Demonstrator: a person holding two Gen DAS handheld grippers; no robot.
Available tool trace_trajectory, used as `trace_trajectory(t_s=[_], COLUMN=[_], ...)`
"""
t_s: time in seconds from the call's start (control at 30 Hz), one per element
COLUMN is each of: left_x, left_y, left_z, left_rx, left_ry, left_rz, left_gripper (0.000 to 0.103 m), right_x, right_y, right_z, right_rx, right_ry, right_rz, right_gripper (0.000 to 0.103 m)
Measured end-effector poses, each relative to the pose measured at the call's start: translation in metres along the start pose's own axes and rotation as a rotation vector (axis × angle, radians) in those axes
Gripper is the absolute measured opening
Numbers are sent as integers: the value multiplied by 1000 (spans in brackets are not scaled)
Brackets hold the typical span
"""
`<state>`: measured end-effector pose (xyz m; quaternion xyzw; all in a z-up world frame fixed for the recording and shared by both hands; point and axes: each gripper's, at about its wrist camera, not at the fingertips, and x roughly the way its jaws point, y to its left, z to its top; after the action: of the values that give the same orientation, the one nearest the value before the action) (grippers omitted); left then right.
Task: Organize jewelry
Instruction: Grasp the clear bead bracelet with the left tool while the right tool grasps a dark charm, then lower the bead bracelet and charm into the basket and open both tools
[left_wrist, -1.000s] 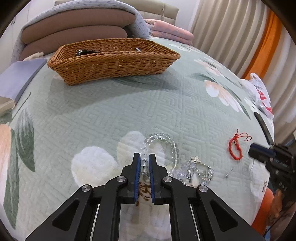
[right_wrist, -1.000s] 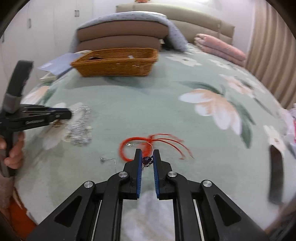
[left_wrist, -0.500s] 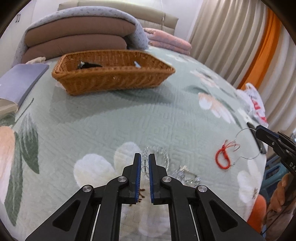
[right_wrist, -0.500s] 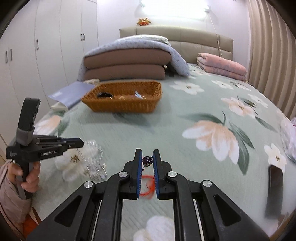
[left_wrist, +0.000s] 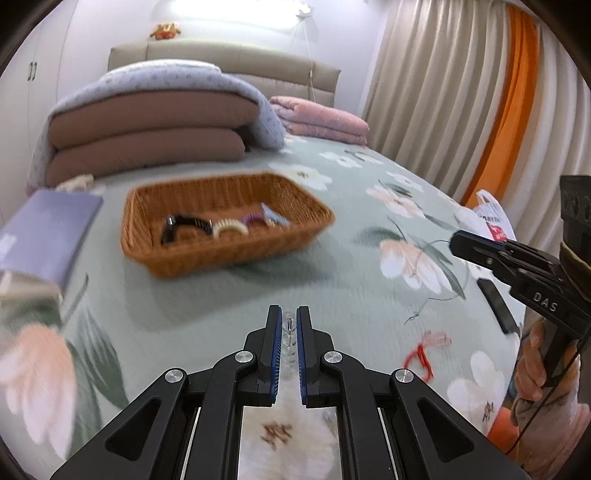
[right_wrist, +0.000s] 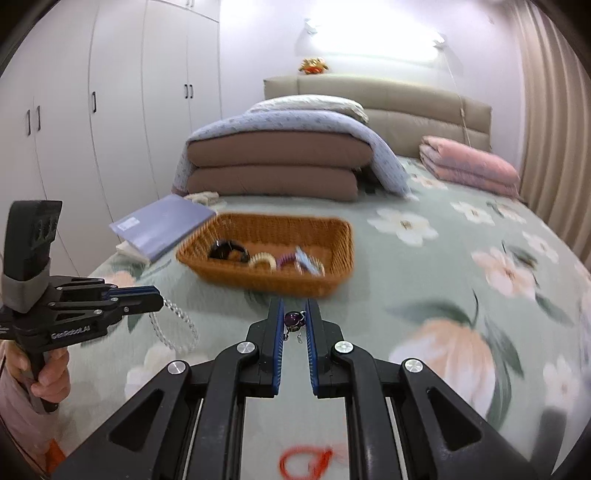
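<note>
While a clear bead bracelet (right_wrist: 173, 325) is clamped in the left gripper (left_wrist: 289, 325) and a purple pendant necklace (right_wrist: 293, 319) in the right gripper (right_wrist: 294, 321), both above the bed (right_wrist: 424, 295), each should be released low inside the wicker basket (right_wrist: 332, 284), unsnagged.

Woven wicker basket (left_wrist: 225, 254) on matt quilted bedspread (left_wrist: 351, 295); clear glossy bead bracelet (right_wrist: 173, 325)

White wardrobes (right_wrist: 110, 110), beige headboard (right_wrist: 388, 99), pleated curtains (left_wrist: 443, 92), floral bedspread (right_wrist: 461, 295)
</note>
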<state>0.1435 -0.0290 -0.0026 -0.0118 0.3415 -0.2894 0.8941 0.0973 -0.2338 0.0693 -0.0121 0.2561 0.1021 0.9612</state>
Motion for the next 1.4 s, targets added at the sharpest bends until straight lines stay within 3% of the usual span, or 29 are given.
trace_trajectory(t_s=[0.37,0.57,0.83,0.93,0.97,1.03,1.1,1.17,1.2,1.4], left_x=[21,58,118,135,137,139,137,131,126,89], left_y=[45,62,72,82,85,91,95,94,93,81], left_z=[85,117,130,131,130,127,124,123,122,111], left_rx=[-54,-94,-109,-153,-166,-198,-220,-212,-205,-176], left_ry=[-71,-68,-16,1,4,8,3,-9,-23,-63], left_rz=[-7,-17,33,38,26,0,-8,27,39,0], left_gripper=[8,8,8,8,8,10,18,38,42,43], right_x=[99,172,246,253,253,249,243,236,232,192], right_y=[6,-4,-22,-30,-32,-35,-35,-37,-36,-31], right_z=[73,84,78,76,75,74,74,71,70,46], right_rx=[8,47,127,164,167,162,146,146,146,99], right_ry=[8,111,260,288,292,283,274,281,285,357], right_rz=[23,33,58,88,93,86,85,97,103,151], right_gripper=[13,13,13,19,32,49,50,50,50,50])
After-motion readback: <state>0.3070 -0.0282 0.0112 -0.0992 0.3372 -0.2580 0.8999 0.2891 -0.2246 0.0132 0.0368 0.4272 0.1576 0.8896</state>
